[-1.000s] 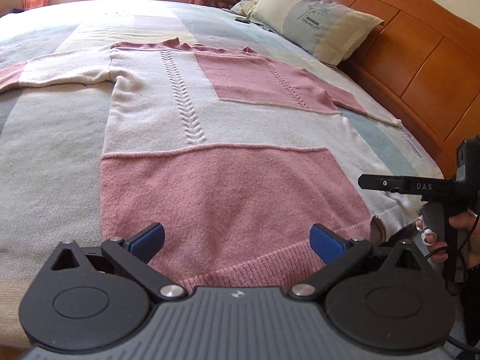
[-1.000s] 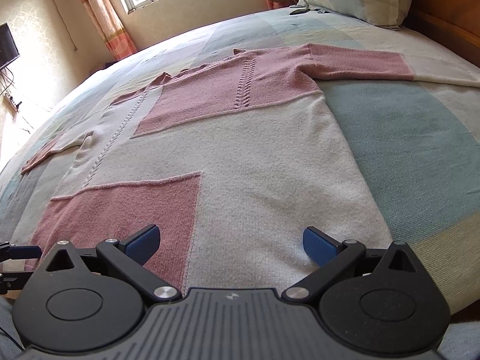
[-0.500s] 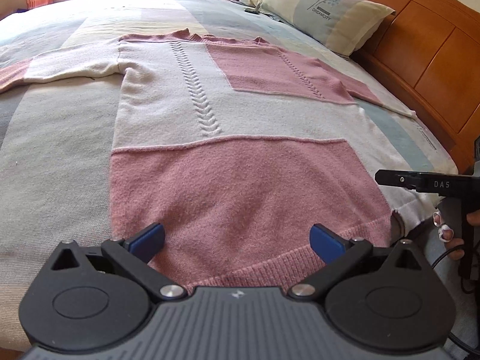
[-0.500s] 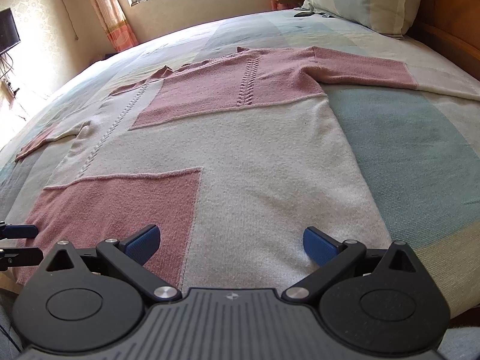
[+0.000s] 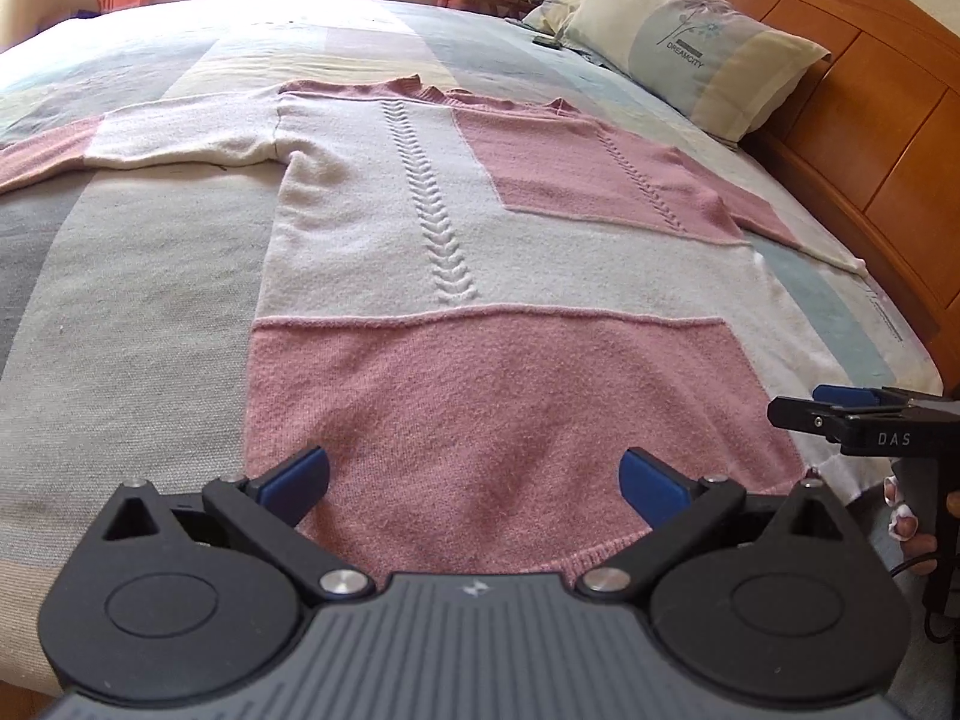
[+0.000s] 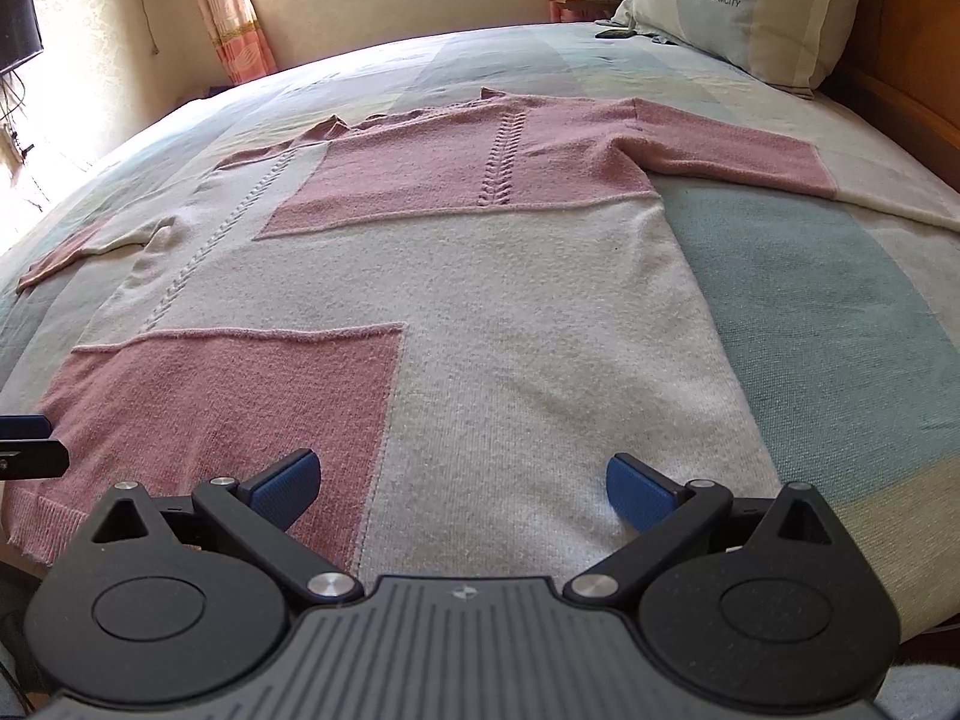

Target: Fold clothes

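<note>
Sunlit bed [image 5: 150, 300] carries a flat pink-and-cream knitted sweater [image 5: 480, 312], soft and limp, best pinched at its near hem corners by both grippers' wide-open, empty jaws.

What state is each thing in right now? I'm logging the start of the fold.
Sweater: spread flat on the bed, unfolded, both sleeves stretched out sideways.
Left gripper: open, over the pink hem, holding nothing.
Right gripper: open, over the cream hem, holding nothing.
Pillow: propped against the headboard.
Bed: cover smooth.
</note>
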{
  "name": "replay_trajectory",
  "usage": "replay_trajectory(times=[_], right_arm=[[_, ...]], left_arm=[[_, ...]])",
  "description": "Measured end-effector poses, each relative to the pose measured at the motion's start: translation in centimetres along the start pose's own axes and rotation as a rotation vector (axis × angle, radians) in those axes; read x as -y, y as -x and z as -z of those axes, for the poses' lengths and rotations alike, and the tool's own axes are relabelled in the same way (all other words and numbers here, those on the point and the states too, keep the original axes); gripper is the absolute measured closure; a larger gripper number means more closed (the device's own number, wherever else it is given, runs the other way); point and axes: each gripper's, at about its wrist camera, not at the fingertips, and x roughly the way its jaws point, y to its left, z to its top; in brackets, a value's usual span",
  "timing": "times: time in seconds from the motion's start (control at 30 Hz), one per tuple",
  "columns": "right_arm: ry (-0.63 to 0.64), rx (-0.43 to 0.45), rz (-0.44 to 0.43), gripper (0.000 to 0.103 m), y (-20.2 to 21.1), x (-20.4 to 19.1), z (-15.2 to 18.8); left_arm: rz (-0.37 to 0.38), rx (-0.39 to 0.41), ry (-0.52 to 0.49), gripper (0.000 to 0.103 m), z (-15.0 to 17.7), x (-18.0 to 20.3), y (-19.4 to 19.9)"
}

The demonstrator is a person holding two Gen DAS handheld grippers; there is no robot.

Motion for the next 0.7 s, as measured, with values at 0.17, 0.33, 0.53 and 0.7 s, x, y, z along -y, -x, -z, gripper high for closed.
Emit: replay_trajectory(times=[0.17,0.33,0.53,0.7], right_arm=[[0.036,-0.014,0.034,0.0,-0.3,-0.8,0.0],[0.054,-0.024,0.046,0.0,-0.5,-1.0,0.0],[0.092,0.005,0.06,0.0,-0.6,-1.4,0.7],[0.111,0.043,0.056,0.0,-0.4,-1.3,1.3]], left_arm=[[-0.079,0.014,0.006,0.001,-2.3,0.7,0.6],[-0.097,-0.011,-0.007,0.001,-2.6,1.8,0.2],[-0.045,0.021,-0.058,0.001,-5.2,3.2,-1.5],[-0.025,0.122,-0.084,0.001,-8.0,4.8,-4.9]])
